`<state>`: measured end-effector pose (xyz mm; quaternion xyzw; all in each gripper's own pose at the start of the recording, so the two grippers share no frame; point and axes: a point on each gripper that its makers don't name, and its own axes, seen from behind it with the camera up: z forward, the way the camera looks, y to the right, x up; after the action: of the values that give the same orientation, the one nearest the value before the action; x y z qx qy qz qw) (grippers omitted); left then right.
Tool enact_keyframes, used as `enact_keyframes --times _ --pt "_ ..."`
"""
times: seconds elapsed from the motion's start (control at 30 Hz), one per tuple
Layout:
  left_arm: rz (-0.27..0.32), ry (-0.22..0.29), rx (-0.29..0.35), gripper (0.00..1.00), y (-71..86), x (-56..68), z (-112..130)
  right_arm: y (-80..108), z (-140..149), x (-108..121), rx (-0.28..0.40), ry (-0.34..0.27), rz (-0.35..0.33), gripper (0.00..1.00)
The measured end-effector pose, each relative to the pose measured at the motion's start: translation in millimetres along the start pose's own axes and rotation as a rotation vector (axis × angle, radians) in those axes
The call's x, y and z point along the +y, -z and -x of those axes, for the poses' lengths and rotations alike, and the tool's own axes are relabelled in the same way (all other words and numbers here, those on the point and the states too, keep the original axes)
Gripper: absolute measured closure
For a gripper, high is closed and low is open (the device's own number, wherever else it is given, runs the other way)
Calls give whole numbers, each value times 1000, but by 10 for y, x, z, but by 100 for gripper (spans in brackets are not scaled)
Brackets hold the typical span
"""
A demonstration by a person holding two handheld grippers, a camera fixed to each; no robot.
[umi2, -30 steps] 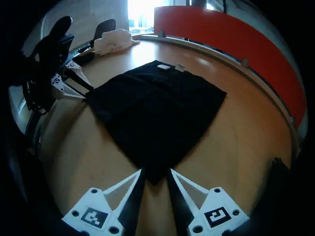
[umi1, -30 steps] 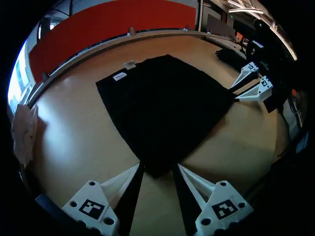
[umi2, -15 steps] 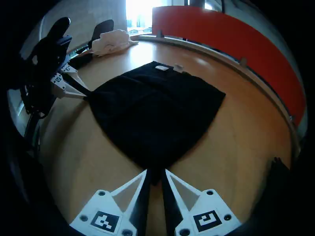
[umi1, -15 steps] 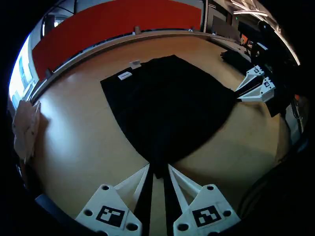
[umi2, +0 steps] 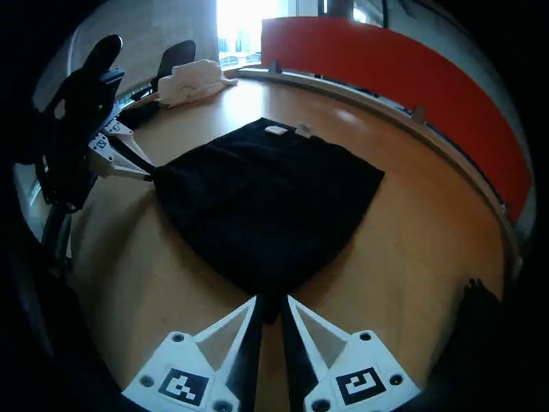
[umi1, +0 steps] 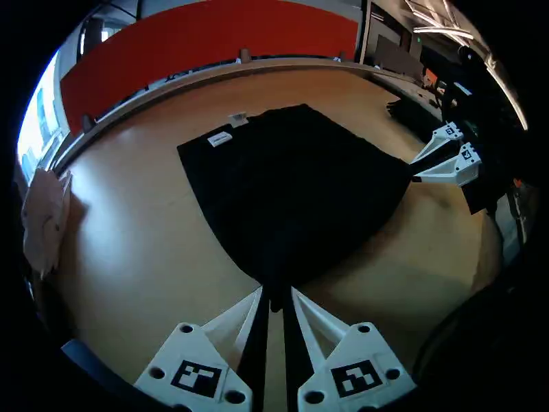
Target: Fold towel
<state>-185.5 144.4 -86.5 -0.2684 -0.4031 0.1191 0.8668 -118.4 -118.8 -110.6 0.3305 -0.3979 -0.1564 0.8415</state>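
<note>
The black cloth towel (umi1: 295, 192) lies spread flat on the light wooden tabletop (umi1: 137, 226). The left tongs (umi1: 276, 302) reach in low over the tabletop, fingers pinched on one towel corner; the right tongs (umi2: 272, 309), held equally low, clamp the neighbouring corner, well apart from the left

A broad, light wooden table (umi1: 137, 226) with a curved far edge carries a black square towel (umi1: 295, 192), spread out near its middle. A crumpled pale cloth (umi2: 195, 72) lies well apart from it, close to the table's rim.
</note>
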Motion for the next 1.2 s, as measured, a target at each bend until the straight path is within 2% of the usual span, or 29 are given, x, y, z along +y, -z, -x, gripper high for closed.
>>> enact_keyframes --times 0.5,0.8,1.2 --pt "-10 19 27 87 311 22 -269 403 -395 15 74 7 13 82" --pt "-13 50 45 87 510 22 -412 609 -566 -3 92 6 11 82" --pt "-11 65 58 87 683 52 -541 794 -660 -8 94 -11 4 83"
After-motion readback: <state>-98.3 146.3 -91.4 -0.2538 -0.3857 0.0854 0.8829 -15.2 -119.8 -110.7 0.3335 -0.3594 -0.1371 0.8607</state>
